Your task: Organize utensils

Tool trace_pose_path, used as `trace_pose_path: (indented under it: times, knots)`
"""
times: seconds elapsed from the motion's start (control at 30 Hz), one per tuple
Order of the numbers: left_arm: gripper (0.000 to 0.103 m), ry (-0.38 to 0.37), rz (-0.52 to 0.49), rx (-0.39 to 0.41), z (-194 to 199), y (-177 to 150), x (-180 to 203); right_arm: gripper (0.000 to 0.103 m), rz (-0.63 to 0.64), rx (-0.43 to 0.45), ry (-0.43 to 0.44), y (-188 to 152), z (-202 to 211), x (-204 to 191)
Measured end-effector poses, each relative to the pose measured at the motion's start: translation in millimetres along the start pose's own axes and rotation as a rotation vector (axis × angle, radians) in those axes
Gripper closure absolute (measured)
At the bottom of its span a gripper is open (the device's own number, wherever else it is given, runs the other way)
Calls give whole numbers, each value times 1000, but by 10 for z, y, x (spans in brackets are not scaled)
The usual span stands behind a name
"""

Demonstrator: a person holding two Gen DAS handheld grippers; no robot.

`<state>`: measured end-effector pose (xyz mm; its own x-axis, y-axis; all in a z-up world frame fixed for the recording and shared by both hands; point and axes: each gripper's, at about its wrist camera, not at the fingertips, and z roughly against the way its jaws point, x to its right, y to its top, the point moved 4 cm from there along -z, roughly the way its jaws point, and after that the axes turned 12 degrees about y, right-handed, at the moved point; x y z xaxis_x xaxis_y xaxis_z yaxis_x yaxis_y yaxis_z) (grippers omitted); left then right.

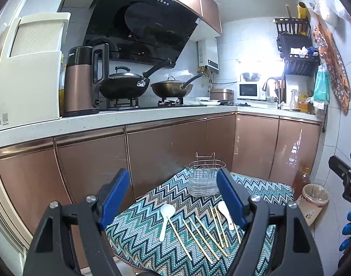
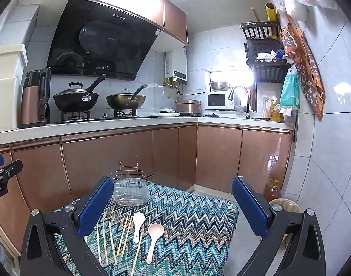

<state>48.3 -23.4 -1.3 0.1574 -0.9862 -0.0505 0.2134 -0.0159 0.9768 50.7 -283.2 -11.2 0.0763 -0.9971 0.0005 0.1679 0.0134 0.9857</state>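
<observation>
Several bamboo chopsticks and two white spoons lie loose on a zigzag-patterned cloth over a small table. A wire utensil holder with a clear liner stands at the cloth's far edge. My left gripper is open and empty above the cloth. In the right wrist view the chopsticks, the spoons and the holder show too. My right gripper is open and empty above the cloth.
Copper cabinet doors stand right behind the table. A bin with a bag and an oil bottle sit on the floor to the right. The counter holds a kettle and two woks.
</observation>
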Motion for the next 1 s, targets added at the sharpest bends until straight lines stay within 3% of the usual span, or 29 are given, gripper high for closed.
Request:
trace_pose_path:
  times: [0.73,0.87,1.0]
  knots:
    - [26,44,-4,29,-180,97,80,0,10,6,28,31,-261,114]
    - [26,46,6,1,-302,75,126,0,1,-17,52,-32,-413,157]
    - [26,25,11,-94,-585,-12,167,0,-1,-61,82,-99,-601,213]
